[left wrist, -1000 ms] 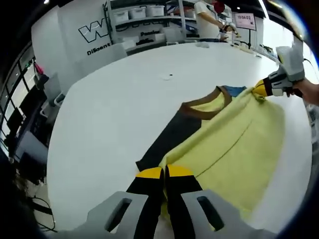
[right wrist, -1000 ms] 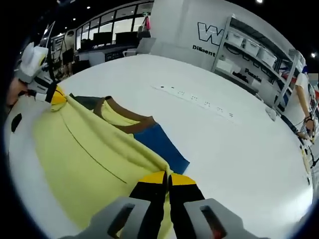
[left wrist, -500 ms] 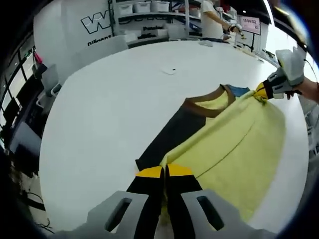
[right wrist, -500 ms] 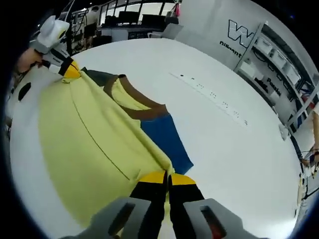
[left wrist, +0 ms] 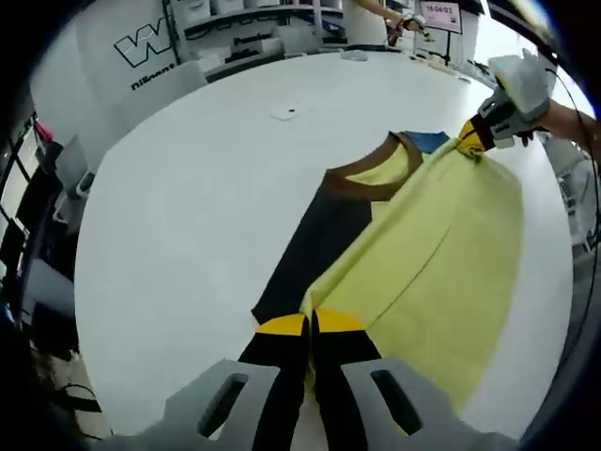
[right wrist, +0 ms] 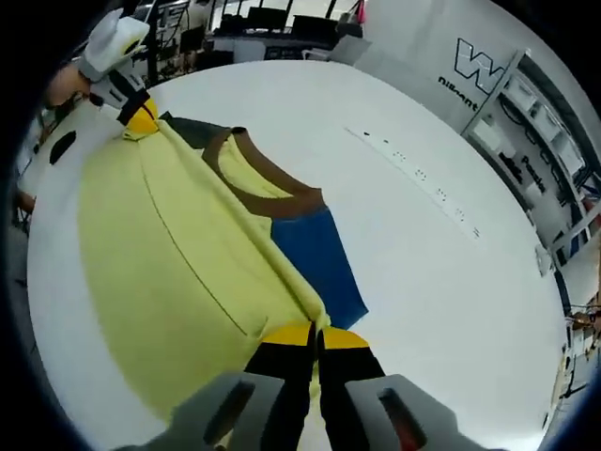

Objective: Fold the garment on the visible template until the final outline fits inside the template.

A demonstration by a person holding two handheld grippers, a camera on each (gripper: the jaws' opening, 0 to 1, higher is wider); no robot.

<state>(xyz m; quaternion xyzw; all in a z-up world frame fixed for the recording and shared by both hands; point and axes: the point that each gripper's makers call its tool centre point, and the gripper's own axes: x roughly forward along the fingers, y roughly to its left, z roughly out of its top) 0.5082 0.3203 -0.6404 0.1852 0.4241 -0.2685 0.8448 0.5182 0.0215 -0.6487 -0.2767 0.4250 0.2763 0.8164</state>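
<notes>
Looking along the left gripper [left wrist: 310,324], its jaws pinch the yellow edge of the garment [left wrist: 432,272] spread on the white table [left wrist: 207,188]; the brown collar [left wrist: 362,178] lies beyond, the right gripper [left wrist: 467,141] past it

In the right gripper view, the right gripper [right wrist: 315,334] clamps the garment [right wrist: 169,272] too, its blue sleeve [right wrist: 315,263] beside. No template is discernible; the first fold looks barely begun

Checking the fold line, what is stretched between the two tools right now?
The yellow garment's taut folded edge runs from the left tool to the right tool, seen in the left gripper view.
</notes>
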